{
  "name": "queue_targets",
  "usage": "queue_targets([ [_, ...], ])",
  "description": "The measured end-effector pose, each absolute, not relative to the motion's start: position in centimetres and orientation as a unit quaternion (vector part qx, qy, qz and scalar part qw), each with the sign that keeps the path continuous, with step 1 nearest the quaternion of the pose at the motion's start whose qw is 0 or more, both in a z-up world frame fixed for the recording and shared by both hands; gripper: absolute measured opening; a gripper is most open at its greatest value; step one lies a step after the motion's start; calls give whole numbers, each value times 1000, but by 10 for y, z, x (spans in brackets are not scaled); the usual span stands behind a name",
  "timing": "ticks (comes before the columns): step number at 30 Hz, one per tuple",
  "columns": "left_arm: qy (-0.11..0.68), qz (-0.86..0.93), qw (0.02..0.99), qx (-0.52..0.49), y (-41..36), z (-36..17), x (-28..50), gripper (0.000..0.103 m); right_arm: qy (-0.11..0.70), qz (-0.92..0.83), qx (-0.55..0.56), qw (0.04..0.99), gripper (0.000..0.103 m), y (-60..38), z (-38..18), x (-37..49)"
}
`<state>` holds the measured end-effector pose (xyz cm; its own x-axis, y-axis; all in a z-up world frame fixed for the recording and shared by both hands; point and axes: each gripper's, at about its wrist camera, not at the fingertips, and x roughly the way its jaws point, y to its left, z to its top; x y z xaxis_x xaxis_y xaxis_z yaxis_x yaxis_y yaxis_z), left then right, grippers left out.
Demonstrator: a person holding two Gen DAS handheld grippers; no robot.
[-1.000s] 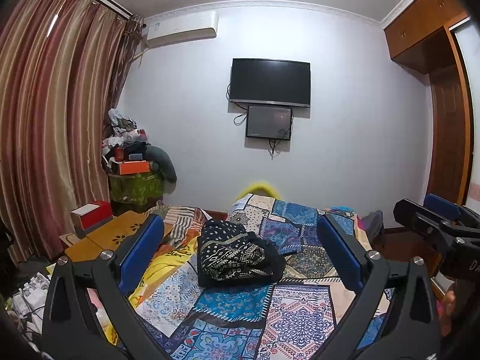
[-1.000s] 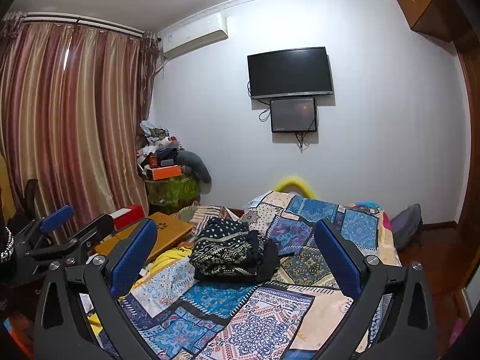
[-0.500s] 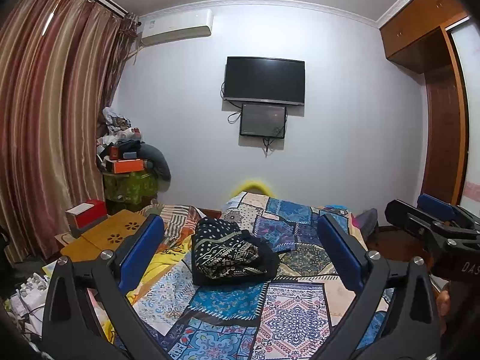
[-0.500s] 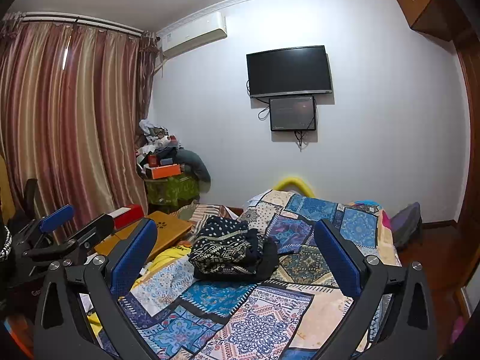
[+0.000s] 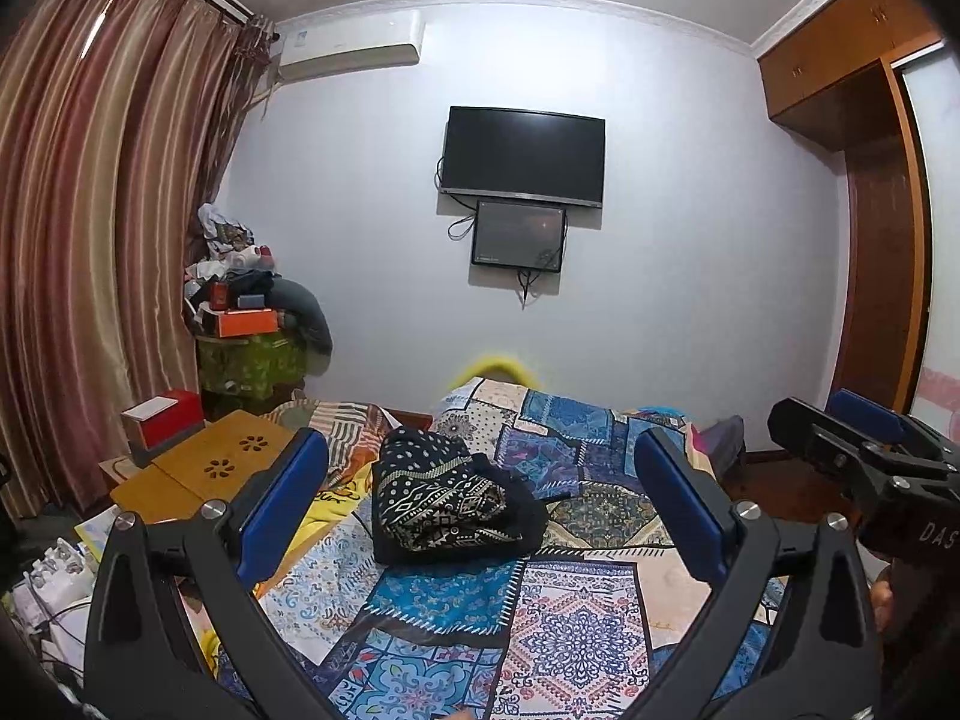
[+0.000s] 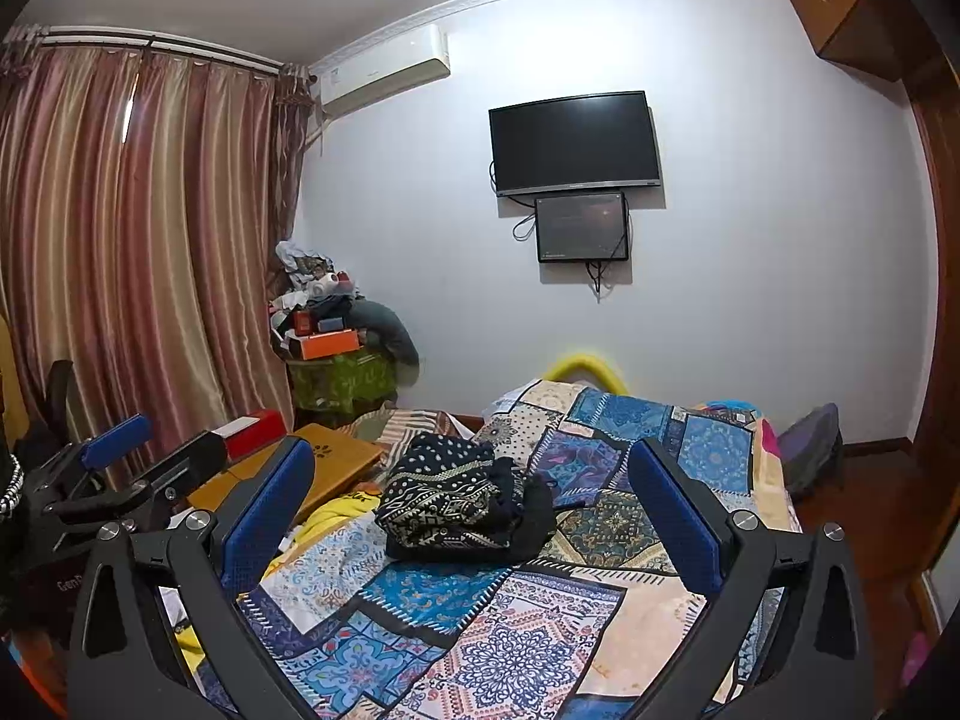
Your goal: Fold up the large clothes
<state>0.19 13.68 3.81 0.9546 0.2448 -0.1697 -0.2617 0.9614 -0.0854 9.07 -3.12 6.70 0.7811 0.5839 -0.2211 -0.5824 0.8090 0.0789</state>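
Left gripper (image 5: 480, 507): blue-padded jaws spread wide, nothing between them, held above the bed. Right gripper (image 6: 468, 501): same, jaws wide apart, empty, also clear of the bed.

Folded dark navy garment with white geometric print (image 5: 447, 498), also (image 6: 459, 501): lying centre frame on the blue patchwork bedspread (image 5: 540, 618), framed between the jaw pads in both views, touching neither gripper. Looks folded into a compact bundle with some black fabric bulging out on its right side.

Right gripper body visible at right edge of left wrist view, white letters "DAS" readable on it, rest cut off. Left gripper body at left edge of right wrist view, partial white lettering there, too small to read.

Left of bed: light wooden lap desk with flower cut-outs (image 5: 204, 474), red-and-white box (image 5: 161, 417) on its far end. Lower left corner of left wrist view: clutter of white items, cannot tell what.

Containers: green patterned bin or covered stand (image 5: 252, 363) in the corner by the striped brown curtains (image 5: 90, 240), piled on top with orange box (image 5: 246, 321), smaller boxes, clothes, grey cushion; contents inside not visible.

Wall, upper centre: black flat-screen TV (image 5: 522, 156), smaller dark screen (image 5: 519, 237) just below, cables hanging. White air conditioner (image 5: 348, 51) upper left, label unreadable. Wooden wardrobe (image 5: 858, 180) at right.
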Motion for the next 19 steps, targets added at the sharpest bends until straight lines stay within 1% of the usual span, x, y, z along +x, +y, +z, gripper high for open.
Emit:
queue_targets([
  [19, 85, 120, 987, -57, 137, 35, 5, 102, 126, 304, -5, 944, 103, -25, 64, 91],
])
